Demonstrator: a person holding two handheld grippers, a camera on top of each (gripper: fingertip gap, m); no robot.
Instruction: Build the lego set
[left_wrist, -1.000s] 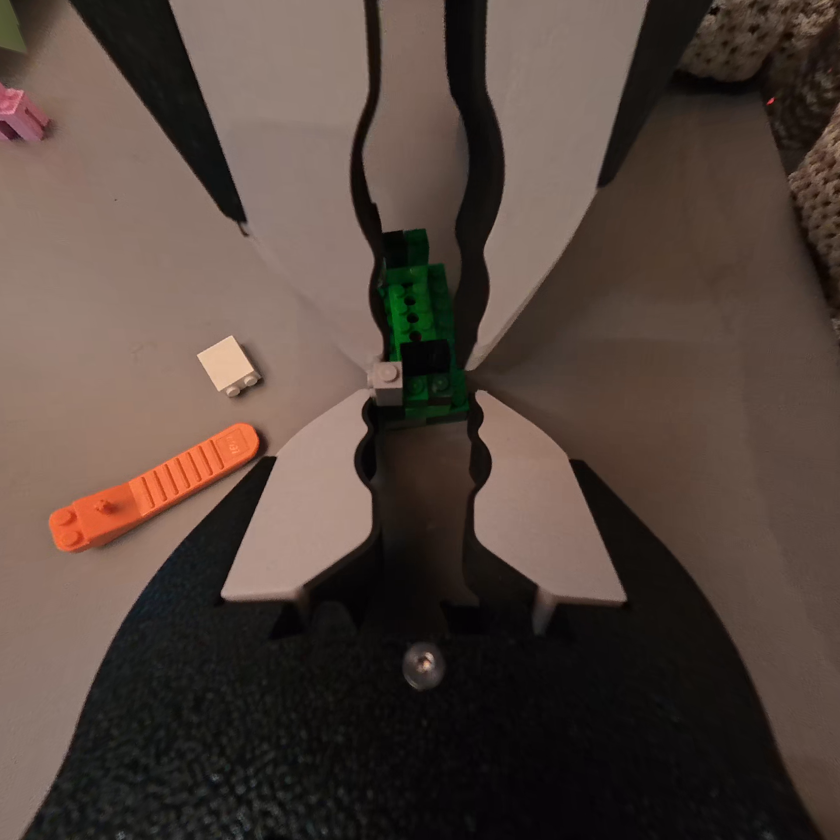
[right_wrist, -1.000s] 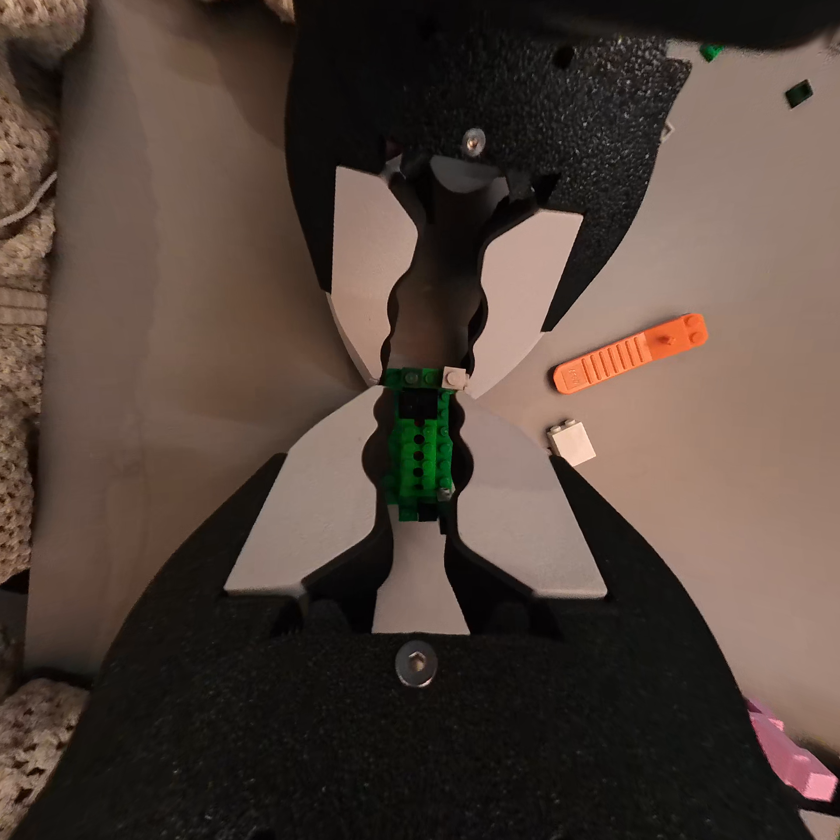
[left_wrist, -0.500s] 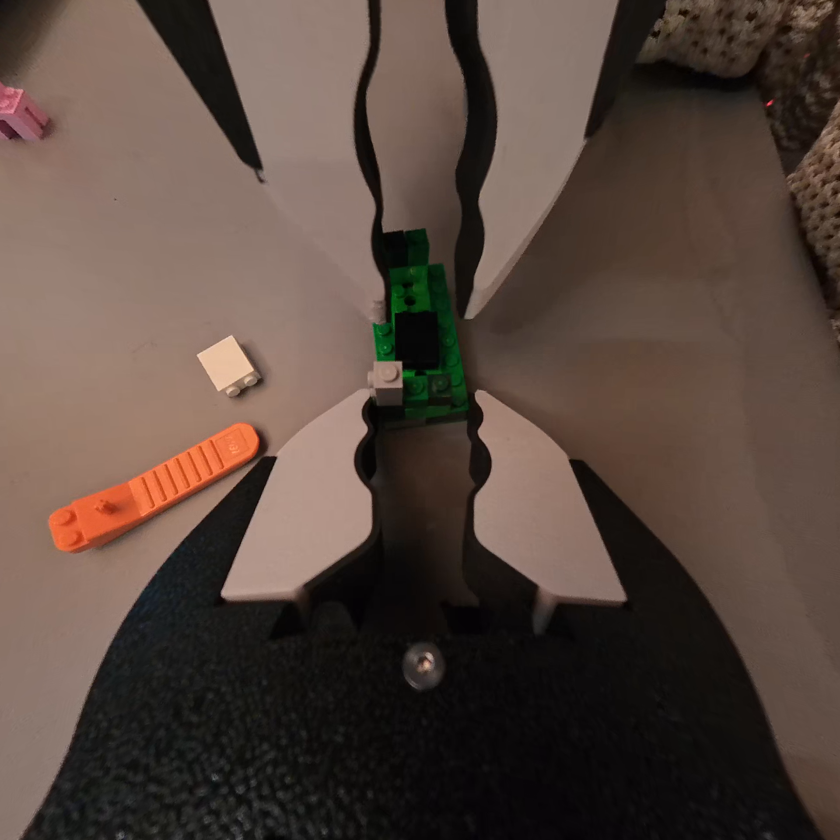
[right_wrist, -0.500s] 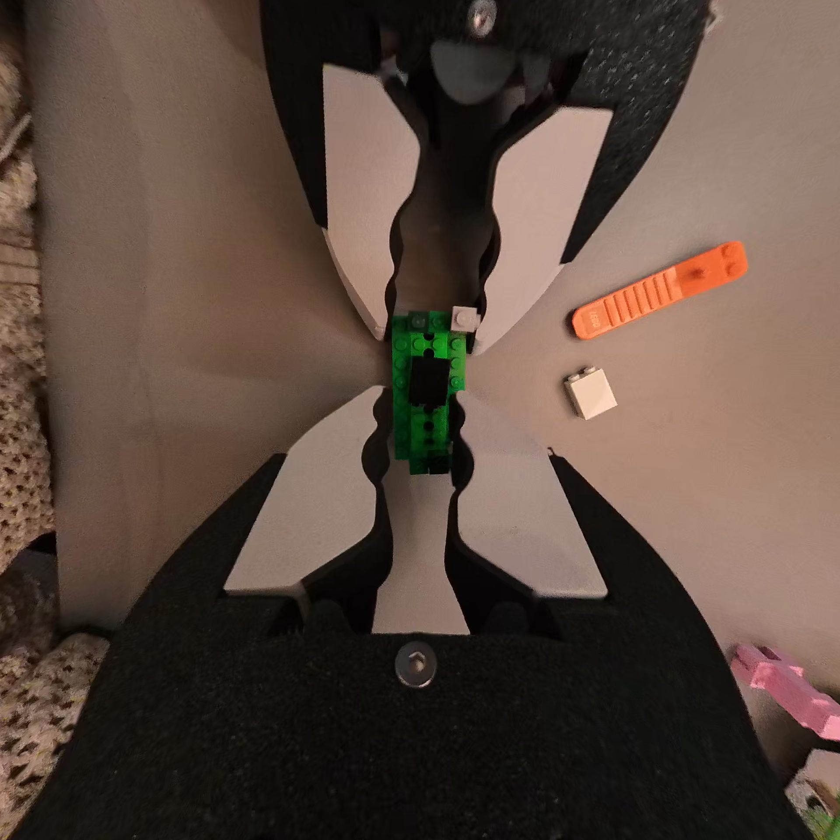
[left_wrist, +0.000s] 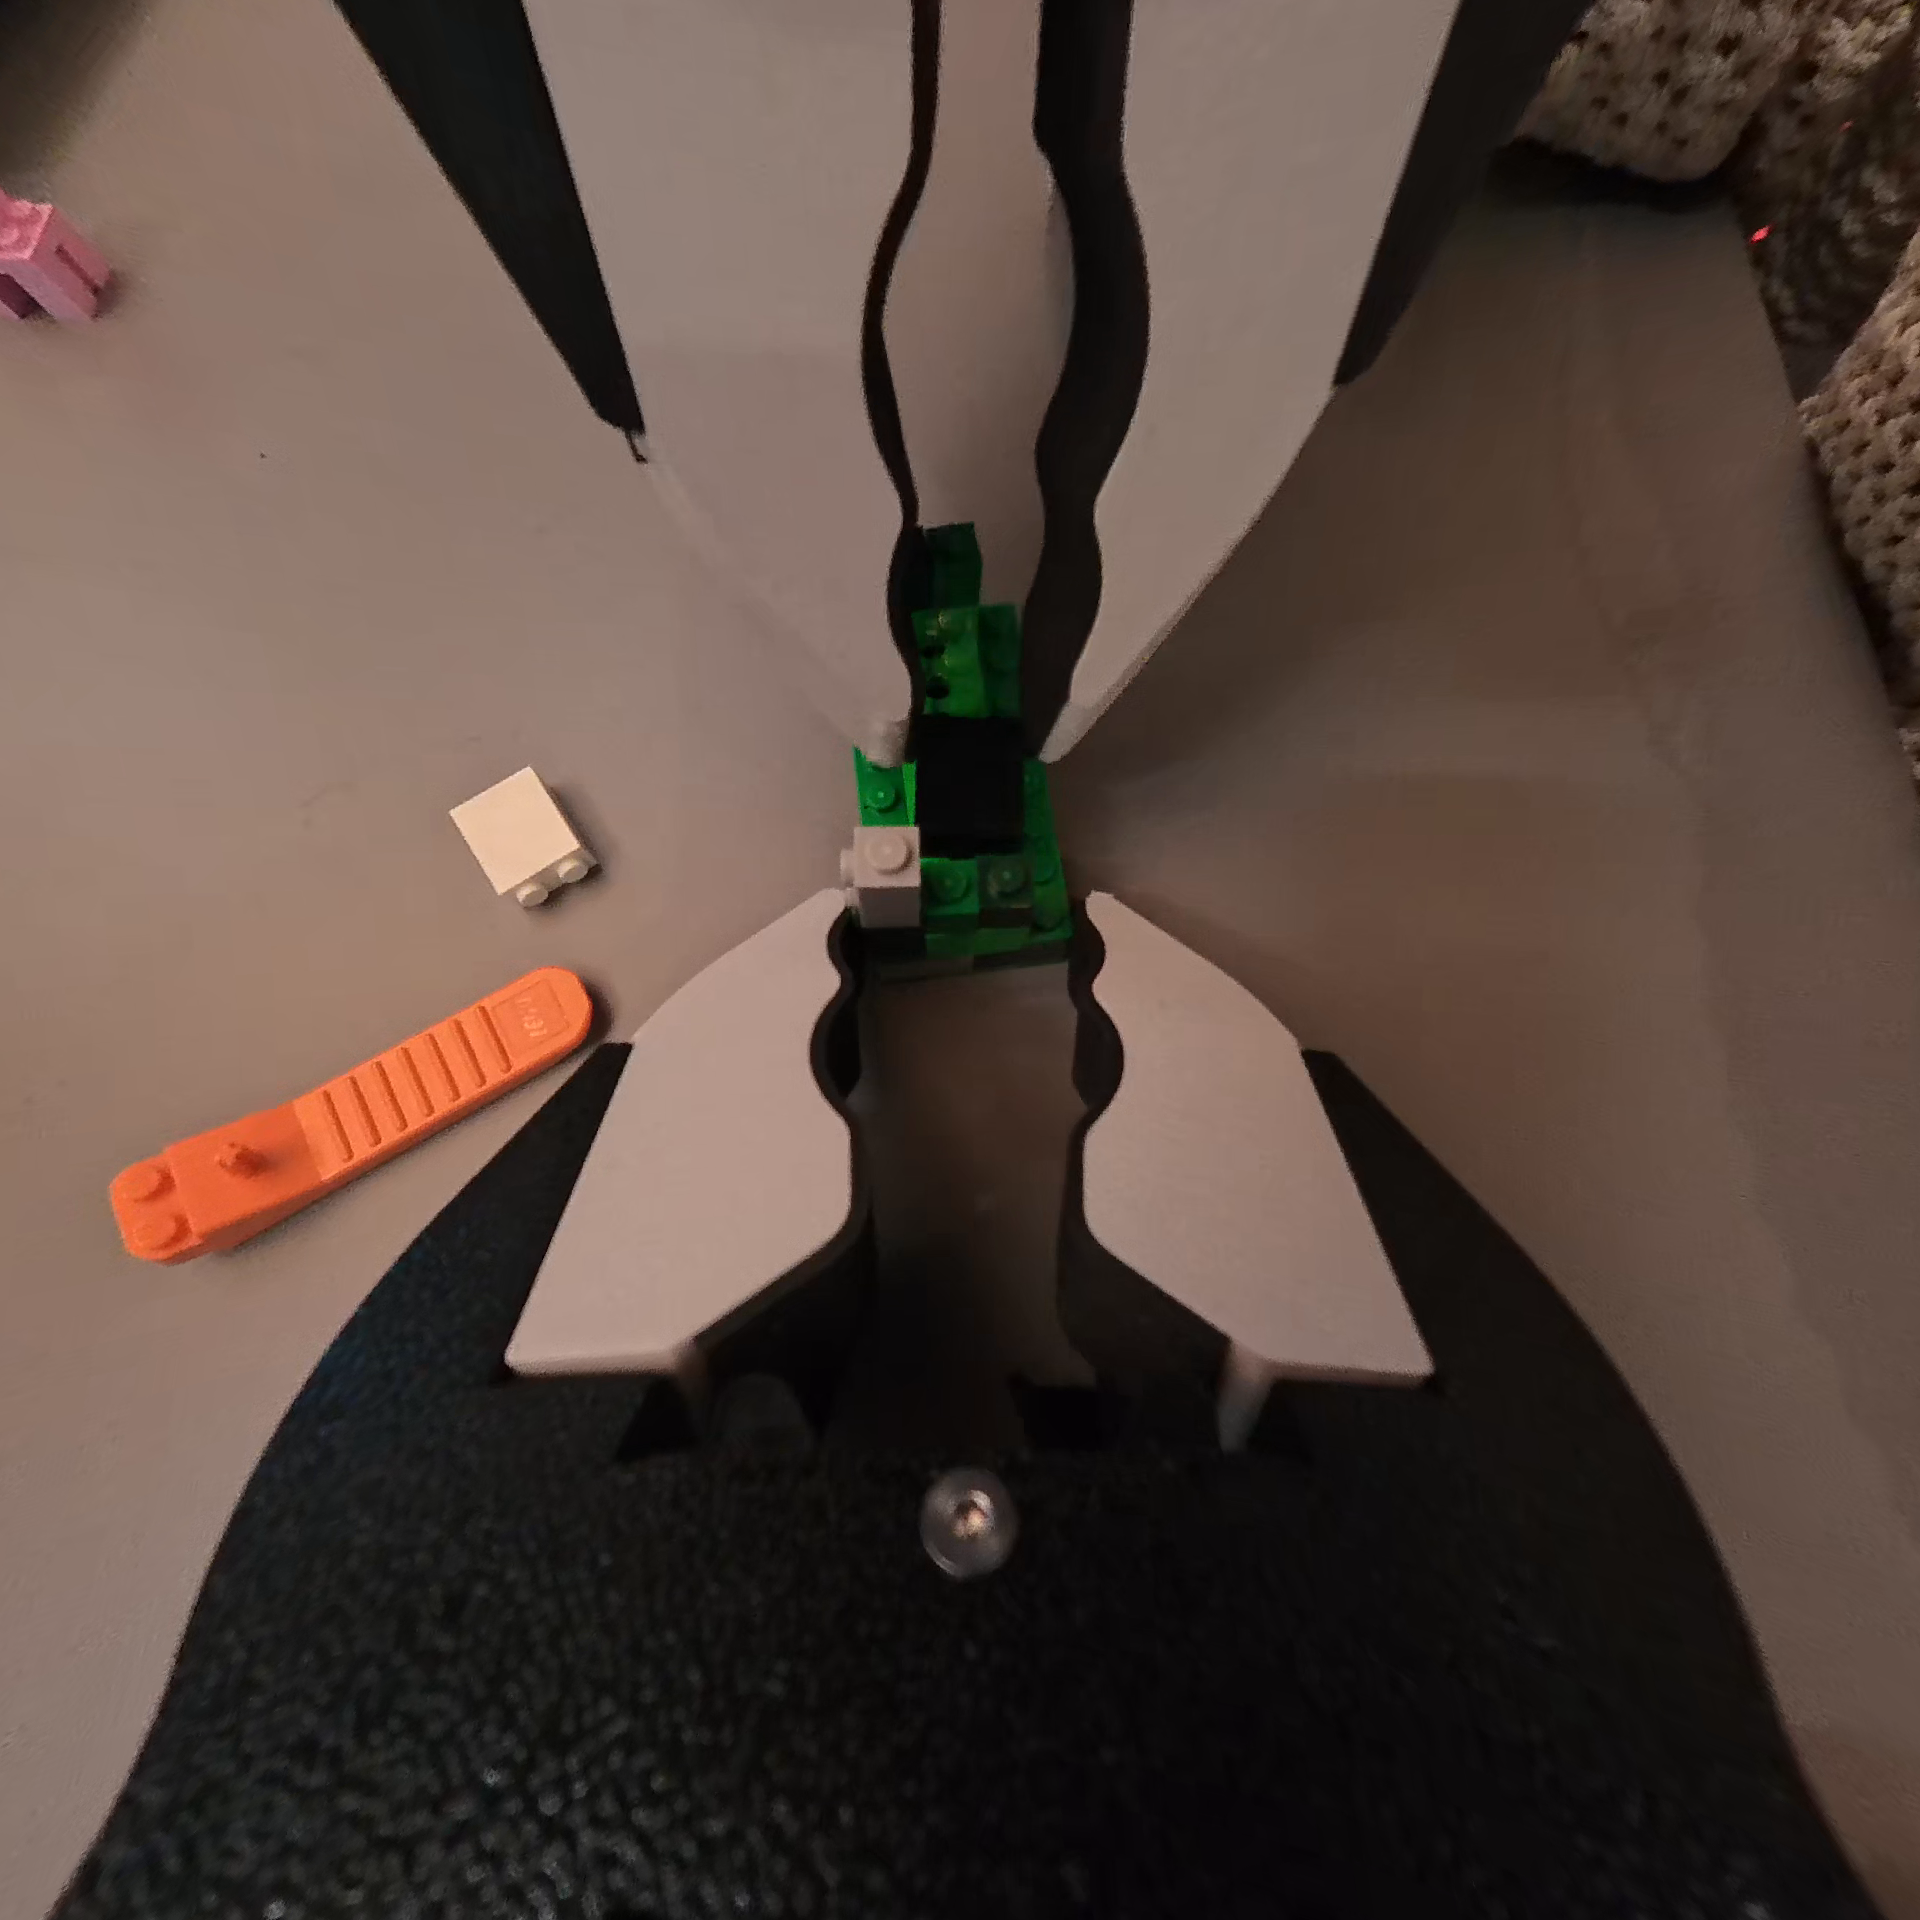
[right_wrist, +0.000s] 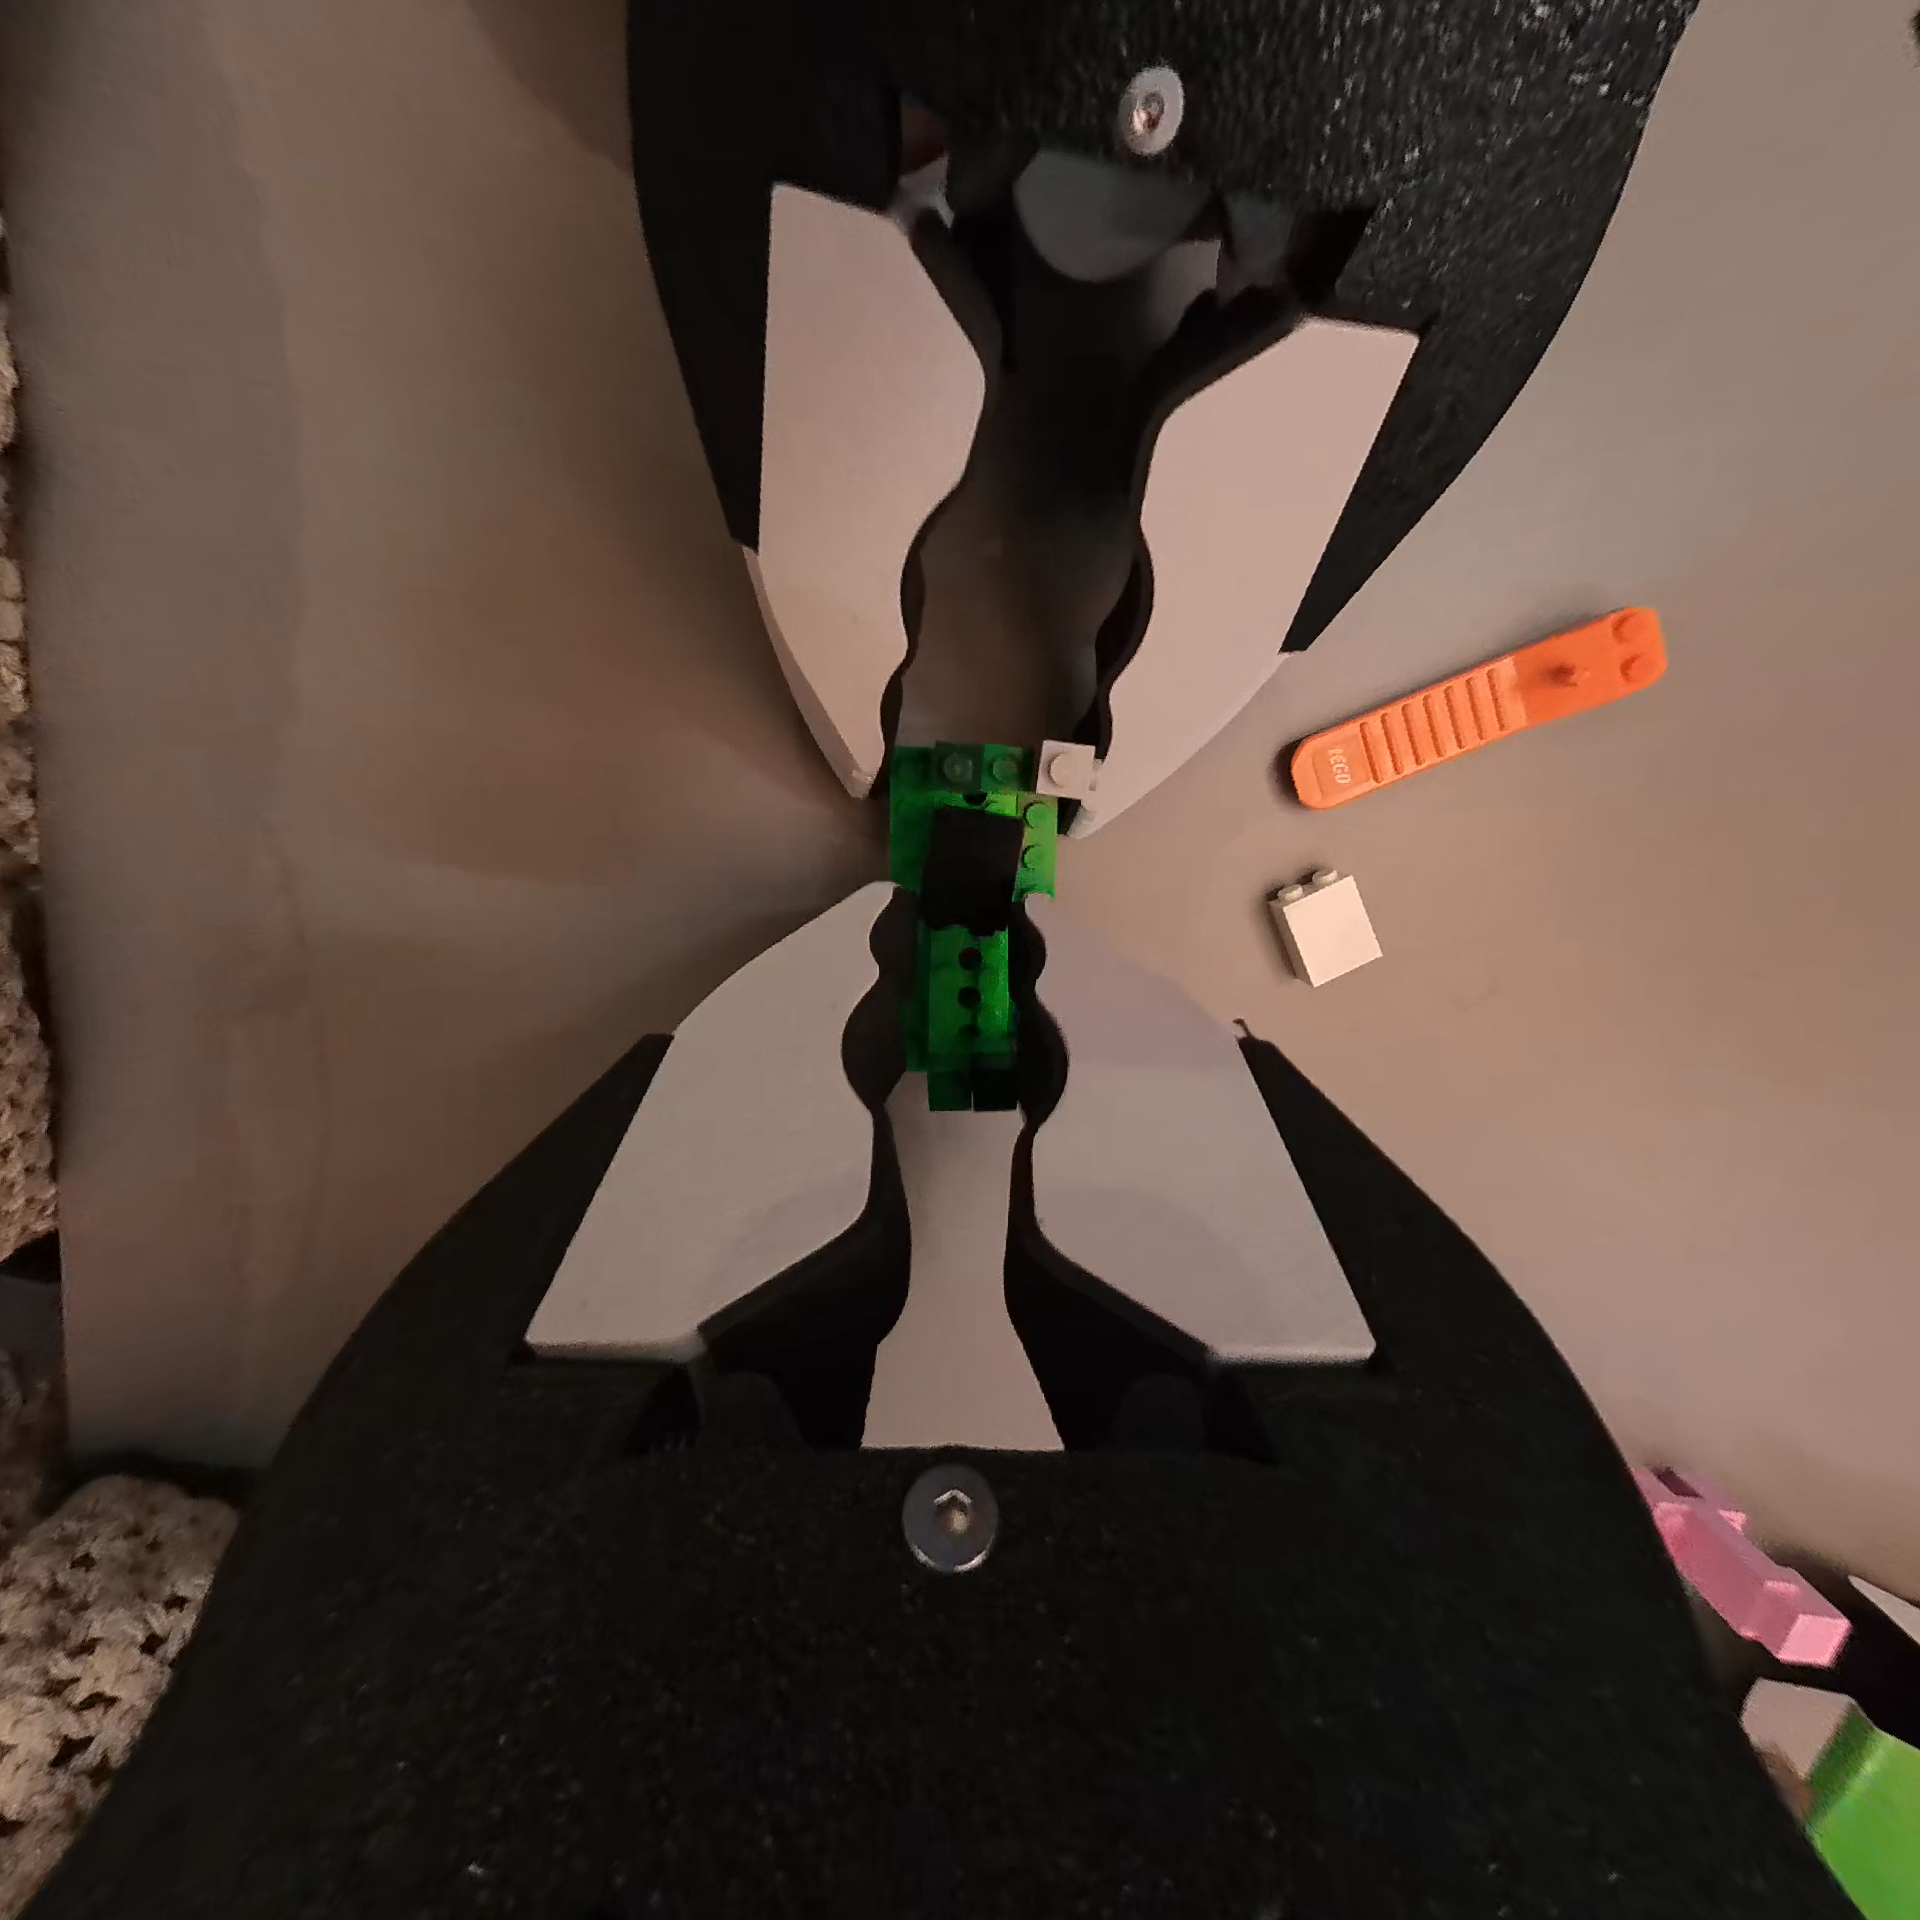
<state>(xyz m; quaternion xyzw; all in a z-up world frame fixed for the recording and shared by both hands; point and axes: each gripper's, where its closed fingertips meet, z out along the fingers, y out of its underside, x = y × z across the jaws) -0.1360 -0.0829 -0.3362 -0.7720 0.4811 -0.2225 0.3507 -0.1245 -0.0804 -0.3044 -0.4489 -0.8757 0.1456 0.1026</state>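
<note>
A green lego build with a black piece on top and a small grey brick at one corner hangs between my two grippers, which face each other. My left gripper is shut on the wide end by the grey brick. My right gripper is shut on the narrow green part, with its fingertips near the black piece. The right gripper also shows opposite in the left wrist view. The fingers hide the build's sides.
On the grey table lie a white brick and an orange brick separator, beside the grippers. A pink lego piece and a green block are farther off. A crocheted blanket borders the table. My left and right fingertips are right by each other.
The right gripper slid back along the build, uncovering the black piece, then eased slightly forward. The build stayed fixed in the left gripper.
</note>
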